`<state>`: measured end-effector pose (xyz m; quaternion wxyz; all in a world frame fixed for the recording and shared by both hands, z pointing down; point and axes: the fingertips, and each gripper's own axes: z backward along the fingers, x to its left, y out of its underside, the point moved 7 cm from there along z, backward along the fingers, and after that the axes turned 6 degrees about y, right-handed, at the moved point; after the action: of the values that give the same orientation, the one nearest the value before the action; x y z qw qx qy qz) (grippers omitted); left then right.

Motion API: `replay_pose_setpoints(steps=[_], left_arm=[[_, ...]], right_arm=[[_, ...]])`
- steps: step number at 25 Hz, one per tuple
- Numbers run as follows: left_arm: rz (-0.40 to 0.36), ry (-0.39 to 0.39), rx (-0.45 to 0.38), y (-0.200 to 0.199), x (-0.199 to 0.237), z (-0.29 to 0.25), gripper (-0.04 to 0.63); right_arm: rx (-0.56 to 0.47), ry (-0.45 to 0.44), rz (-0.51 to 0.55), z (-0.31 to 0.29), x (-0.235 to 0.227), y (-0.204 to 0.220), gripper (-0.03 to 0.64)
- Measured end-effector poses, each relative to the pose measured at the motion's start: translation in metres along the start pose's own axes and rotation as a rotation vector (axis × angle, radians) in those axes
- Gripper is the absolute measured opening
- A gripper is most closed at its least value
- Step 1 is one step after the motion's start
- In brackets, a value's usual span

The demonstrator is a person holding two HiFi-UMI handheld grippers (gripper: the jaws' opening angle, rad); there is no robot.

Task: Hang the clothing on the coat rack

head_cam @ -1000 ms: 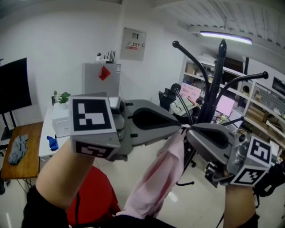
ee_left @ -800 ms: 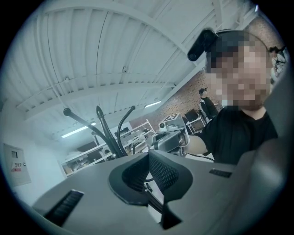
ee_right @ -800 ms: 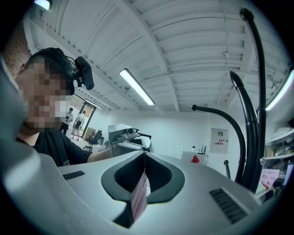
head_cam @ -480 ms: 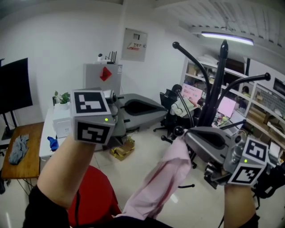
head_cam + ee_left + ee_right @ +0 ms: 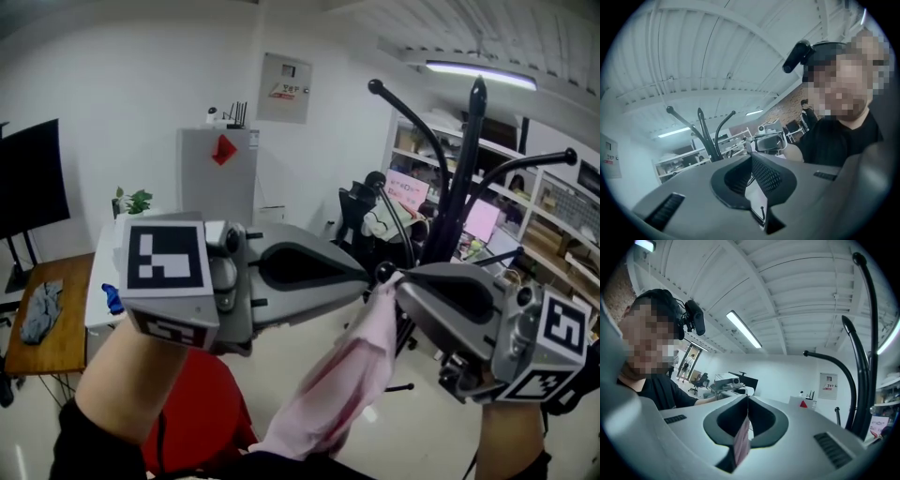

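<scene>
While the black coat rack (image 5: 466, 178) stands bare, one pole with three curved arms that I can count and a small lower hook, the single pink garment (image 5: 342, 389) is not on it yet. It hangs in the air just in front of the rack, its top edge lifted near that lower hook and its length trailing down away from the rack. It is held high, I judge, so that the top edge can be carried over a hook. Two grippers meet at that edge. The right gripper (image 5: 397, 281) has its fingers clamped on a fold of pink cloth, bearing the weight. The left gripper (image 5: 368, 273), on the side farther from the rack, has its fingers pressed together against the same edge. Whether they nip any cloth is unclear; perhaps they only steady it.
</scene>
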<state>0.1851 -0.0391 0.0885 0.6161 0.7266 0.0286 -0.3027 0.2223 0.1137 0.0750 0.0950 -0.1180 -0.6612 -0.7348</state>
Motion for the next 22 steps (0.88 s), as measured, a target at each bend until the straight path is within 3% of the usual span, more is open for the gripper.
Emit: replay_pose_setpoints(steps=[4,9,11,12,15,19,22], left_arm=[[0.003,-0.003,0.034,0.006,-0.004,-0.006,0.0],[0.021,0.026,0.008,0.003,-0.007,-0.008,0.003],[0.037,0.052,0.002,0.002,-0.009,-0.005,0.1],[0.039,0.053,0.011,0.002,-0.01,-0.005,0.112],[0.025,0.035,0.043,0.004,-0.01,-0.01,0.112],[0.007,0.048,0.026,0.002,-0.012,-0.014,0.107],[0.007,0.052,0.003,0.0,-0.012,-0.011,0.055]], right_arm=[[0.007,-0.011,0.001,-0.004,0.006,0.003,0.002],[0.024,-0.007,-0.013,-0.004,0.007,0.004,0.002],[0.028,-0.003,-0.011,-0.004,0.007,0.004,0.002],[0.029,-0.004,-0.011,-0.004,0.008,0.004,0.002],[0.027,-0.009,-0.001,-0.006,0.009,0.004,0.002],[0.023,-0.011,0.01,-0.007,0.009,0.004,0.002],[0.028,-0.01,-0.003,-0.006,0.009,0.004,0.002]])
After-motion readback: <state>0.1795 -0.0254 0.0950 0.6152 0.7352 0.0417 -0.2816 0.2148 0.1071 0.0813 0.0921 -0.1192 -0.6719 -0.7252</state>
